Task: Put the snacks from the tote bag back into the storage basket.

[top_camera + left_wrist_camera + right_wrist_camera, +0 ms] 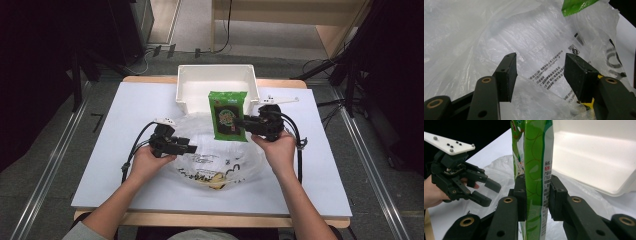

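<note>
A green snack packet (227,115) hangs upright above the clear plastic bag (220,155), just in front of the white bin. My right gripper (243,123) is shut on the packet's edge; in the right gripper view the packet (535,170) stands pinched between both jaws. My left gripper (192,148) is open at the bag's left side, its fingers spread with nothing between them. In the left gripper view the printed film of the bag (534,50) lies under the open jaws, and a green corner of the packet (576,6) shows at the top. The left gripper (487,192) also appears in the right gripper view.
A white rectangular bin (187,85) stands at the back middle of the white table sheet (115,150). The bag holds something yellow (216,181) near its front. Dark stands and cables surround the table on the floor.
</note>
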A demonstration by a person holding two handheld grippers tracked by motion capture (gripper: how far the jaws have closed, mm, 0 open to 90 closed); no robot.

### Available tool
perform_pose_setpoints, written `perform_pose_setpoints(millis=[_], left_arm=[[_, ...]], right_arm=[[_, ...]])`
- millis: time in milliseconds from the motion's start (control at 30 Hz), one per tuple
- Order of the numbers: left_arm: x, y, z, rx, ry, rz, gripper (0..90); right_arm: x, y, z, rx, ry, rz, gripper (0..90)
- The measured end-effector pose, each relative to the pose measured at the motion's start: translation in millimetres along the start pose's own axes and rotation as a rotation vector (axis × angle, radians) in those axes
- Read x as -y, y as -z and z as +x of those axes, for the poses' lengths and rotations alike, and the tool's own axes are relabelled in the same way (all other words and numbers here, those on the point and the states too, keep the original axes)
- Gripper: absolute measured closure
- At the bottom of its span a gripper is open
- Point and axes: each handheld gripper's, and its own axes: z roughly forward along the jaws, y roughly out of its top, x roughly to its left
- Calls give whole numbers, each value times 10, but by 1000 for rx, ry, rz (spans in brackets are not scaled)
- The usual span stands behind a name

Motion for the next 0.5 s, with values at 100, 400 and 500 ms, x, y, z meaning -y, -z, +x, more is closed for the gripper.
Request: perform_pose_setpoints(millis=[100,400,500], left_arm=[[2,-7,-10,-3,-1,1,451],[8,-22,-3,-3,4,8,451],[8,-9,8,-6,7,0,451]], right_arm=[[-61,4,-6,0,5,0,736],[-253,3,-42,-3,9,-9,736],[-304,5,-53,7,16,1,736]])
